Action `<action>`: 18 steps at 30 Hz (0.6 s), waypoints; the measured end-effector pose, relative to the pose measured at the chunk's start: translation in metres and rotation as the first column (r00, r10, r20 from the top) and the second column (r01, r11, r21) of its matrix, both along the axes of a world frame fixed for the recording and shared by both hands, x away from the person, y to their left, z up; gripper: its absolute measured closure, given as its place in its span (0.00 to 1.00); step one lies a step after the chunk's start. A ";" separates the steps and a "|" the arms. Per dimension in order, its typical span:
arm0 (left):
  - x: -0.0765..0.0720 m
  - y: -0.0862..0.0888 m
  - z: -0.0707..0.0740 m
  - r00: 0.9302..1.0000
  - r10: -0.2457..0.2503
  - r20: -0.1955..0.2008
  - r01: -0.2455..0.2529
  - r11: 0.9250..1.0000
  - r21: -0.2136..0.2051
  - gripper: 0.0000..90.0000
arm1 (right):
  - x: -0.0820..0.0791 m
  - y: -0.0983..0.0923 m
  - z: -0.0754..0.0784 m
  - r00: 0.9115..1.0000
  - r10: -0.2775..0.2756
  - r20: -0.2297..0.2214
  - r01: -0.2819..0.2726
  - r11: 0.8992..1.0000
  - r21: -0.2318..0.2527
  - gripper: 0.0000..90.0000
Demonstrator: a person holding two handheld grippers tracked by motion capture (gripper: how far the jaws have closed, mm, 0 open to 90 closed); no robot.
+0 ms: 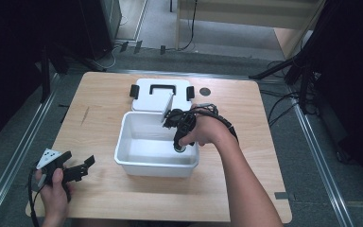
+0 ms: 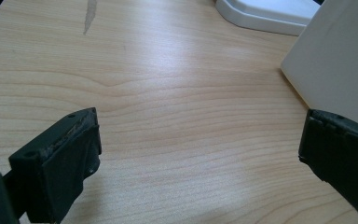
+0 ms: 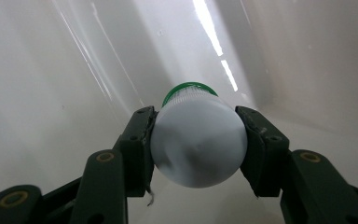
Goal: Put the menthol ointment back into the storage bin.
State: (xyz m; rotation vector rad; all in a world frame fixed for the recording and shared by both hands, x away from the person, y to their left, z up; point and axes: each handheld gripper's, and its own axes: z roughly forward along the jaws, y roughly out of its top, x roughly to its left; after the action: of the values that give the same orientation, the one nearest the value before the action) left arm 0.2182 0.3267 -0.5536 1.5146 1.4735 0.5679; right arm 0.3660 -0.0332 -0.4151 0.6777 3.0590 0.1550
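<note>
A small white bottle with a green cap (image 3: 196, 140) hangs inside the white plastic bin (image 1: 137, 166), cap pointing down toward the bin's floor. My right gripper (image 3: 198, 144) is shut on its body, one jaw on each side. In the high view that right gripper (image 1: 180, 147) reaches down into the bin's right end, and the bottle (image 1: 179, 149) peeks out as a small dark-green spot below the hand. My left gripper (image 1: 86, 166) rests low over the table at the front left, jaws wide apart and empty. Its own view shows bare wood between its fingers (image 2: 58, 163).
The bin's white lid (image 1: 160, 99) with black latches lies flat behind the bin. A white card (image 1: 167, 109) leans at the bin's back rim. A dark round spot (image 1: 205, 91) marks the table to the lid's right. The bin's outer wall (image 2: 335, 65) stands close to my left gripper.
</note>
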 end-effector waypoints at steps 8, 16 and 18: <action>0.000 0.000 0.000 1.000 0.000 -0.001 0.000 1.000 0.001 0.00 | -0.001 0.004 -0.020 1.000 0.012 -0.010 -0.012 1.000 -0.023 0.57; 0.000 0.000 0.000 1.000 0.000 -0.002 0.000 1.000 0.002 0.00 | -0.002 0.010 -0.028 1.000 0.007 -0.017 -0.008 1.000 -0.024 0.57; 0.000 0.000 0.000 1.000 0.000 -0.002 0.000 1.000 0.002 0.00 | -0.003 0.012 -0.030 1.000 0.014 -0.020 -0.015 1.000 -0.026 0.57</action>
State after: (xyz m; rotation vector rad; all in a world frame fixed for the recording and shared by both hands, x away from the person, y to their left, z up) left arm 0.2182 0.3265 -0.5536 1.5169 1.4749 0.5680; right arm 0.3630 -0.0212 -0.4455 0.6602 3.0797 0.1083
